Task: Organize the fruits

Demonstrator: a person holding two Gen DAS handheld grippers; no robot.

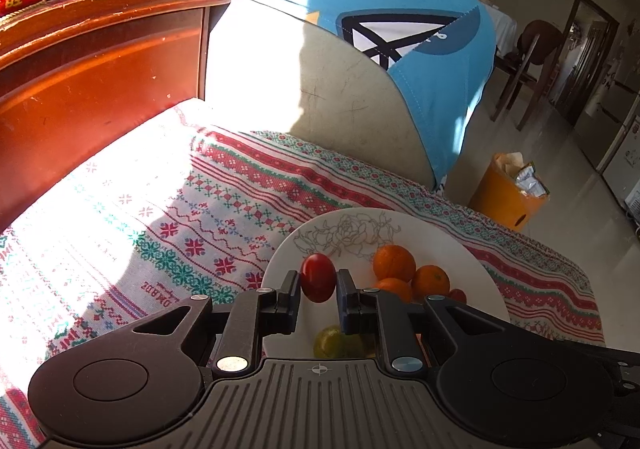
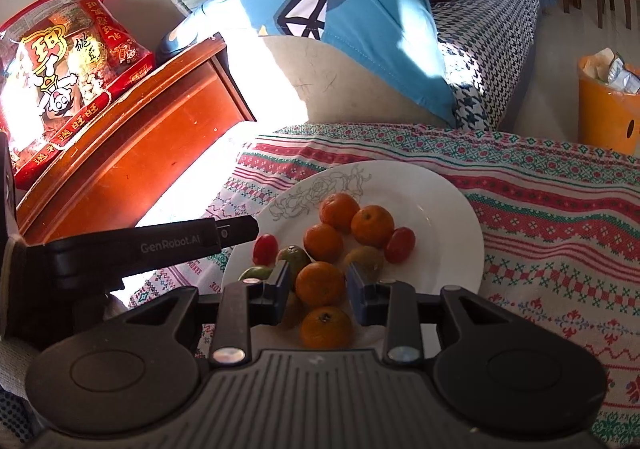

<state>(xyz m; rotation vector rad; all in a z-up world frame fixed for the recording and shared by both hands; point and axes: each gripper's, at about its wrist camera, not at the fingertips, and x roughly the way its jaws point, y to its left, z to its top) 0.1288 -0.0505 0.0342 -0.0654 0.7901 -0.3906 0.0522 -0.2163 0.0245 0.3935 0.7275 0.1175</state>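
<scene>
My left gripper (image 1: 318, 283) is shut on a red cherry tomato (image 1: 318, 277) above the left edge of a white plate (image 1: 460, 249). Three oranges (image 1: 394, 261) and a green fruit (image 1: 330, 341) lie on the plate under it. In the right wrist view the same tomato (image 2: 265, 249) hangs at the tip of the left gripper's black body. My right gripper (image 2: 318, 281) is low over the plate (image 2: 452, 217). An orange (image 2: 320, 285) sits between its pads, with a thin gap on the left side. Several more oranges, a second tomato (image 2: 400, 245) and green fruits (image 2: 294, 259) lie around it.
The plate rests on a red, green and white patterned cloth (image 1: 180, 209). A wooden cabinet (image 1: 100, 61) stands at the left with a red snack bag (image 2: 60, 77) on top. Behind the cloth is a sofa with a blue cover (image 1: 400, 9). An orange bin (image 2: 608, 109) stands on the floor at the right.
</scene>
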